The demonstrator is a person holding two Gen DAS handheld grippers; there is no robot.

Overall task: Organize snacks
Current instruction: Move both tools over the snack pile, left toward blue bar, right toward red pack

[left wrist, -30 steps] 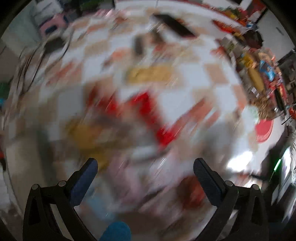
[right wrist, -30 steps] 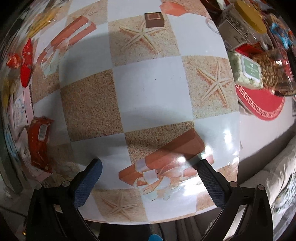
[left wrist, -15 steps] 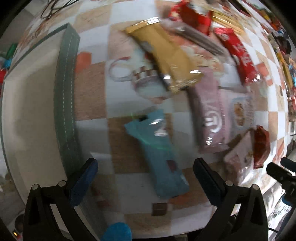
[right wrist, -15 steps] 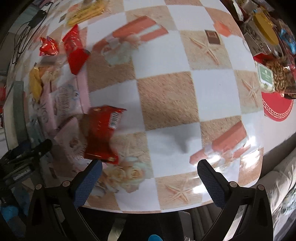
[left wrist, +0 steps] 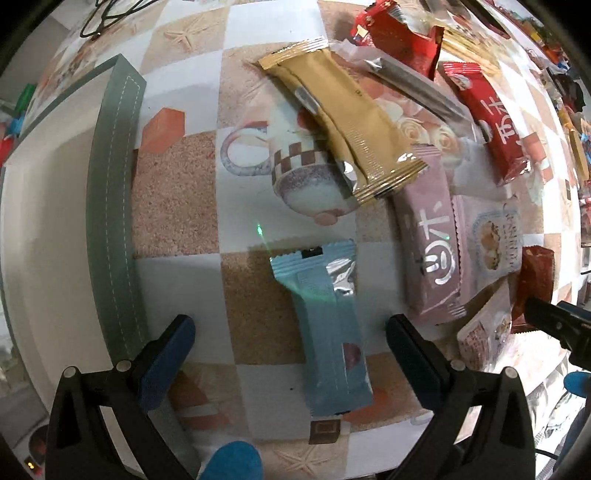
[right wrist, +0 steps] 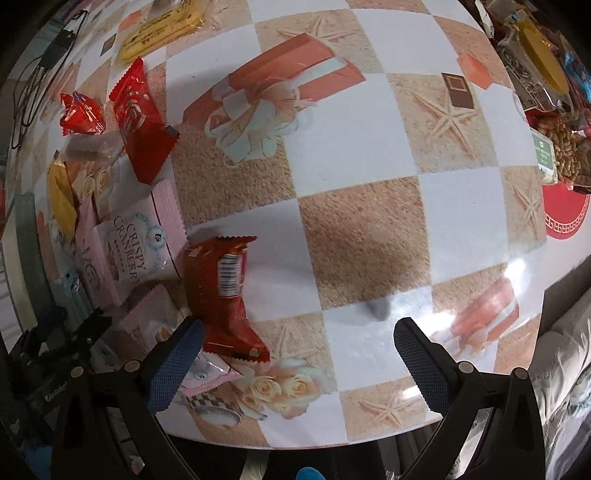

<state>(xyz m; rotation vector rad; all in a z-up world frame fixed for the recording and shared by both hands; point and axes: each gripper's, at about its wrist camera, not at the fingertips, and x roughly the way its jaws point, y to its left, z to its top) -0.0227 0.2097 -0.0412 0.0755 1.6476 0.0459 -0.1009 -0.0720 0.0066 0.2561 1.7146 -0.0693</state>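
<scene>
My left gripper (left wrist: 290,354) is open and empty, hovering over a light blue snack bar (left wrist: 327,328) that lies between its fingers on the checkered table. A gold bar (left wrist: 343,118), a pink pack (left wrist: 430,243), a cranberry cookie pack (left wrist: 491,240) and red packs (left wrist: 487,118) lie beyond. A green-rimmed white box (left wrist: 110,206) stands at the left. My right gripper (right wrist: 299,358) is open and empty above the table, with a dark red pack (right wrist: 225,291) by its left finger. The cranberry cookie pack (right wrist: 133,254) and a red pack (right wrist: 138,118) show at the left.
The other gripper's tip (left wrist: 554,325) shows at the right edge of the left wrist view. A red mat (right wrist: 565,210) and jars of nuts (right wrist: 557,151) stand at the table's far right. A yellow pack (right wrist: 162,29) lies at the far left. The table edge (right wrist: 295,439) is near.
The left view swung from a blurred look over the table down onto the blue bar and the box. The right view turned left, bringing the snack pile and the dark red pack into view.
</scene>
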